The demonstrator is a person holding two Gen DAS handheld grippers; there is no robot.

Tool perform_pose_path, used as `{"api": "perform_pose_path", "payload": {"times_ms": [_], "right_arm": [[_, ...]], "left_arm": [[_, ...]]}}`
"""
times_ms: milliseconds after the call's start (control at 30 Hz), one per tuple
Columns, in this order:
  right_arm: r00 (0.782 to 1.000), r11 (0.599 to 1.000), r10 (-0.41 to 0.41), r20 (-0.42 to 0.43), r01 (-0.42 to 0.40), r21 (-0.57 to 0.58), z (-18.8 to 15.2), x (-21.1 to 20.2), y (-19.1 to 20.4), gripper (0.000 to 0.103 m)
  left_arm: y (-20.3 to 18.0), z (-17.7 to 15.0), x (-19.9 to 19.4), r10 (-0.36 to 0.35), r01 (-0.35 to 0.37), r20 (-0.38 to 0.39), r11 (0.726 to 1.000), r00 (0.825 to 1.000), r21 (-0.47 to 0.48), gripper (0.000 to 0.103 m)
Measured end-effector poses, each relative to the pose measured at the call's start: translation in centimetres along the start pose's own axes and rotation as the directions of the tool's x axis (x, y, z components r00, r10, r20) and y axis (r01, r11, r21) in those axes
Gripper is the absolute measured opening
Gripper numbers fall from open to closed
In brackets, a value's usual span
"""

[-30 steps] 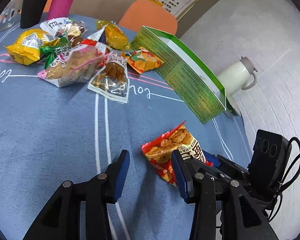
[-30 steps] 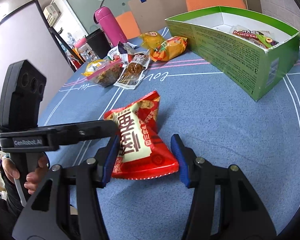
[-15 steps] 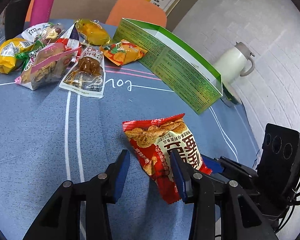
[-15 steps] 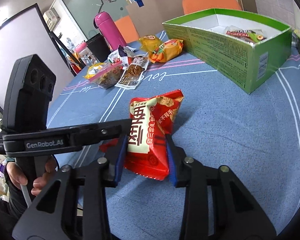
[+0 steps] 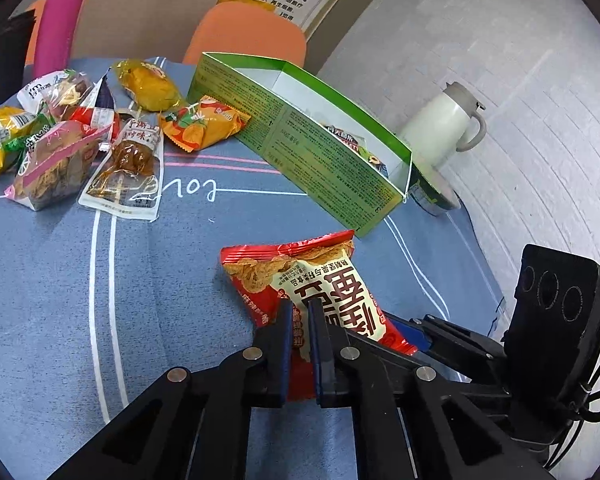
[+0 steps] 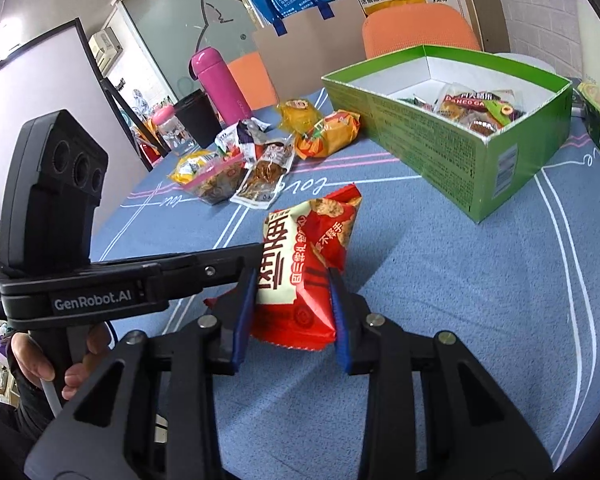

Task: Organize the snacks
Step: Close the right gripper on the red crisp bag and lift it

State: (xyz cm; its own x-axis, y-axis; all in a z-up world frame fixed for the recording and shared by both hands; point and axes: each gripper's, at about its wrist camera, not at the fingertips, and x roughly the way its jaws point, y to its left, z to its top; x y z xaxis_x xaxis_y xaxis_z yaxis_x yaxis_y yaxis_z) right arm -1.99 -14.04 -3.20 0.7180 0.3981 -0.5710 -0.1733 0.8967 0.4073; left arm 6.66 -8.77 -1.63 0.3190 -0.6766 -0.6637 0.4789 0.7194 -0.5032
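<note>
A red snack bag (image 5: 320,292) with a cream label is held off the blue tablecloth by both grippers. My left gripper (image 5: 300,320) is shut on the bag's lower edge. My right gripper (image 6: 292,300) is shut on the bag (image 6: 304,264) across its width. The left gripper's body (image 6: 56,220) shows at the left of the right wrist view, and the right gripper's body (image 5: 556,320) shows at the right of the left wrist view. An open green box (image 6: 420,132) with several snacks inside stands at the back right; it also shows in the left wrist view (image 5: 320,148).
A pile of loose snack packets (image 5: 80,136) lies at the back left of the table (image 6: 480,300). A pink bottle (image 6: 220,84), a black cup (image 6: 196,120) and a white jug (image 5: 444,124) stand near the table's edges. Orange chairs stand behind.
My left gripper has closed onto the red bag's lower edge. The right gripper has lifted the bag and stood it more upright. Both views have come nearer to the green box.
</note>
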Motion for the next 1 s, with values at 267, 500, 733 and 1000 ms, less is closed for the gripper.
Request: {"api": "perform_pose_path", "payload": {"times_ms": [267, 500, 733, 1000], "right_arm": [[1.0, 0.998, 0.009, 0.025, -0.01, 0.059, 0.2, -0.6, -1.5, 0.035], [0.999, 0.999, -0.03, -0.02, 0.03, 0.021, 0.3, -0.1, -1.2, 0.037], [0.992, 0.992, -0.113, -0.048, 0.115, 0.045, -0.5, 0.1, -2.6, 0.052], [0.994, 0.996, -0.093, -0.05, 0.093, 0.004, -0.8, 0.7, -1.8, 0.037]], "left_arm": [[1.2, 0.8, -0.3, 0.013, -0.012, 0.018, 0.999, 1.0, -0.036, 0.008], [3.3, 0.1, 1.3, -0.059, 0.052, -0.054, 0.991, 0.997, -0.126, 0.015], [2.4, -0.4, 1.5, -0.054, 0.046, -0.067, 0.994, 0.996, -0.102, 0.022], [2.3, -0.3, 2.3, -0.035, 0.027, -0.088, 0.996, 0.996, -0.089, 0.023]]}}
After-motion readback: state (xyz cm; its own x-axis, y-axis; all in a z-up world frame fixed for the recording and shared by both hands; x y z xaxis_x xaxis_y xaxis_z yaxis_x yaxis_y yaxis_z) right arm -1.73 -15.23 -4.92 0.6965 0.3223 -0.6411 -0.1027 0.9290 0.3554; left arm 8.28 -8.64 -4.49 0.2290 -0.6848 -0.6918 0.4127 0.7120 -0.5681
